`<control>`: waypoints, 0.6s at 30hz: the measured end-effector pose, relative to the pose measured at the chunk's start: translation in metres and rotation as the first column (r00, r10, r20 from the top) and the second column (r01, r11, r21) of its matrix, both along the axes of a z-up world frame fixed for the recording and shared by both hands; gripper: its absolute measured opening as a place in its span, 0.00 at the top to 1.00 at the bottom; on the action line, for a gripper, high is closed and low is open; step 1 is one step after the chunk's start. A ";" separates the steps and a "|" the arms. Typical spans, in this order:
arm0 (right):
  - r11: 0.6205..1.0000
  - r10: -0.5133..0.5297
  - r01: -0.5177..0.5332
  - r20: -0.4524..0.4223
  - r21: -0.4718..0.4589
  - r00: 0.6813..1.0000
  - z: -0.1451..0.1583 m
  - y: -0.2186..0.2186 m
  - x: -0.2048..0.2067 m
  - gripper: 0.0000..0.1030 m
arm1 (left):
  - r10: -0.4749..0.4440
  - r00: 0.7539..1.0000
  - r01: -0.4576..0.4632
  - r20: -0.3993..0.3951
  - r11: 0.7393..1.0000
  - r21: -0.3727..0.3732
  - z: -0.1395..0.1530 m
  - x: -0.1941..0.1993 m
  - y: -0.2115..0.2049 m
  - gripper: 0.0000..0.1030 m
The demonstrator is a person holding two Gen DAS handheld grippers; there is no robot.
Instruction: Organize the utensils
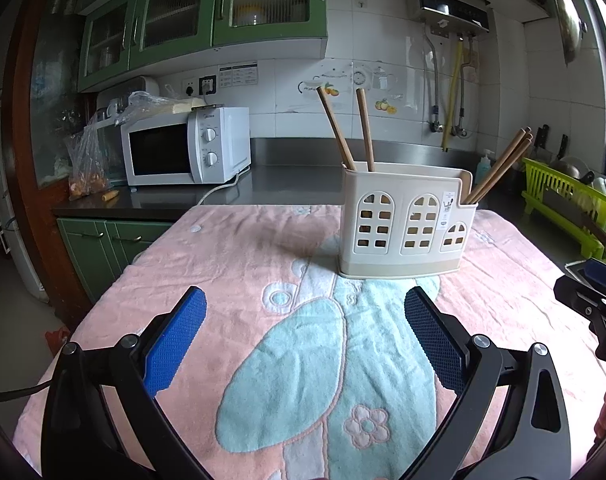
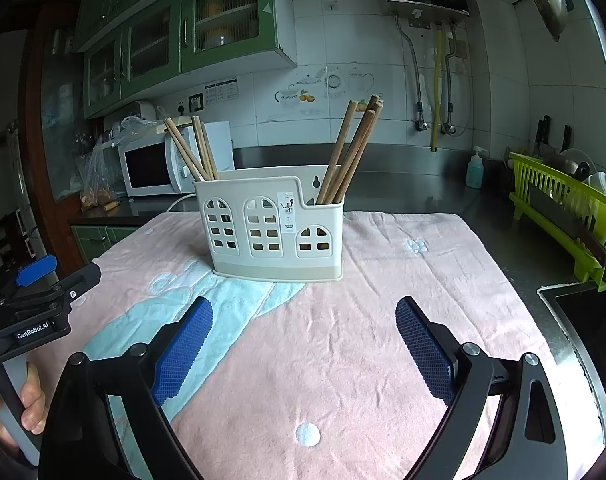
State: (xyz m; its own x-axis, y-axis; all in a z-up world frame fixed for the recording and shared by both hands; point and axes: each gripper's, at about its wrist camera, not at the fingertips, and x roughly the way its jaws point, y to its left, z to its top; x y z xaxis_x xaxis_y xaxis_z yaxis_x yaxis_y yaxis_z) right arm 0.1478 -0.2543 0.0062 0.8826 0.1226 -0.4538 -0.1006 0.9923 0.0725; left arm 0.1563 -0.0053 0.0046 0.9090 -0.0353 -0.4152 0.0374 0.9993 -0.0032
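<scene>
A cream utensil holder with arched window cut-outs stands upright on a pink and blue towel. Wooden chopsticks lean out of its left compartment, and several more stand in its right compartment. My left gripper is open and holds nothing, hovering over the towel short of the holder. My right gripper is likewise open with nothing between its blue pads, in front of the holder. Each gripper shows at the edge of the other's view.
A white microwave sits on the dark counter at the back left. A lime green dish rack stands at the right, with a sink edge below it. A soap bottle is by the wall.
</scene>
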 end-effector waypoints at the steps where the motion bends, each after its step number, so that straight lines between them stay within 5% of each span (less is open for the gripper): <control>1: 1.000 -0.001 0.001 0.000 -0.002 1.000 0.000 0.000 0.000 0.13 | 0.001 1.000 -0.001 -0.001 1.000 0.001 0.000 0.000 0.000 0.05; 18: 1.000 -0.004 0.004 -0.008 -0.001 1.000 -0.003 -0.001 0.001 0.13 | 0.007 1.000 -0.007 0.004 0.999 0.031 0.001 0.000 -0.004 0.05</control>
State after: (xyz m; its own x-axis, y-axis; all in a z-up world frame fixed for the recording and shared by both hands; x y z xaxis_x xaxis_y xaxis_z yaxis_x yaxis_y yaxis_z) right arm 0.1491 -0.2553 0.0033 0.8794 0.1187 -0.4610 -0.0963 0.9927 0.0720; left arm 0.1561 -0.0088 0.0051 0.9107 -0.0159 -0.4127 0.0303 0.9991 0.0283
